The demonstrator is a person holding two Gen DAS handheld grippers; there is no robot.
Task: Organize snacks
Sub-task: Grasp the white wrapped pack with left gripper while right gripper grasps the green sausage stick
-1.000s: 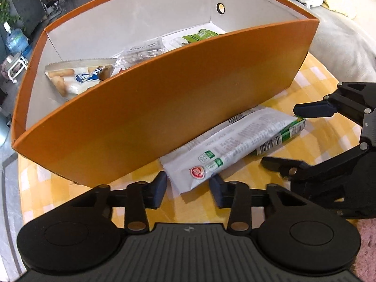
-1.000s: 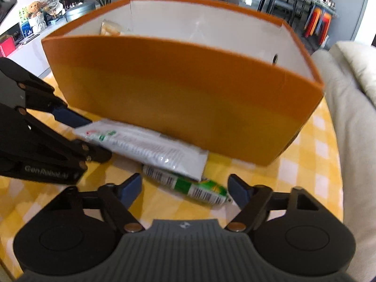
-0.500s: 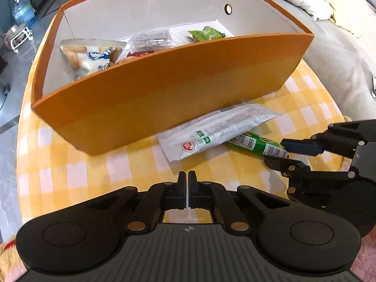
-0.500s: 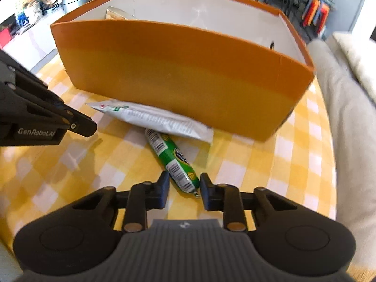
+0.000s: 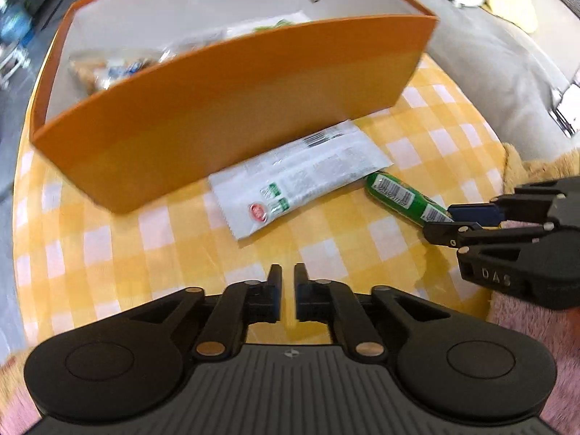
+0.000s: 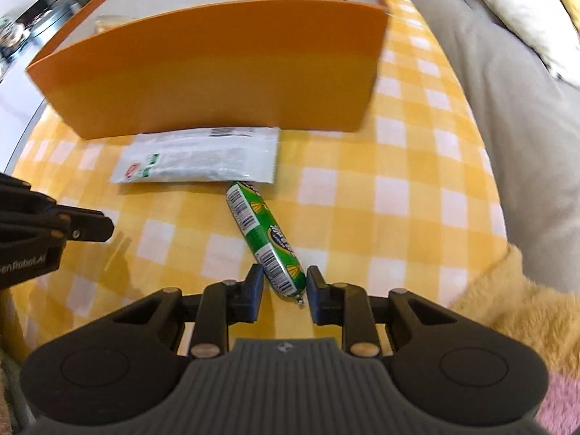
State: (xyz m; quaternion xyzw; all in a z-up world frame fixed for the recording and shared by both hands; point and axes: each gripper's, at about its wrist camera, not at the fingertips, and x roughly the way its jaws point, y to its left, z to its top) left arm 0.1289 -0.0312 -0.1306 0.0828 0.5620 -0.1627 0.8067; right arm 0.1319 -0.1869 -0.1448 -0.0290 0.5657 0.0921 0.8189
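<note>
A green sausage stick (image 6: 266, 241) lies on the yellow checked tablecloth; its near end sits between the fingers of my right gripper (image 6: 284, 284), which is closed on it. It also shows in the left wrist view (image 5: 402, 197). A white flat snack packet (image 5: 297, 177) lies against the front wall of the orange box (image 5: 232, 108); it also shows in the right wrist view (image 6: 203, 156). My left gripper (image 5: 287, 282) is nearly shut and empty, held back from the packet. Several snack packets (image 5: 112, 65) lie inside the box.
The orange box (image 6: 217, 61) fills the far half of the table. A grey sofa (image 6: 489, 83) with a pale cushion stands to the right. A yellow fluffy cloth (image 6: 514, 297) lies at the table's right edge.
Both grippers pulled back from the box. My left gripper shut, then opened a slit. My right gripper narrowed around the green sausage stick, which turned to point toward it.
</note>
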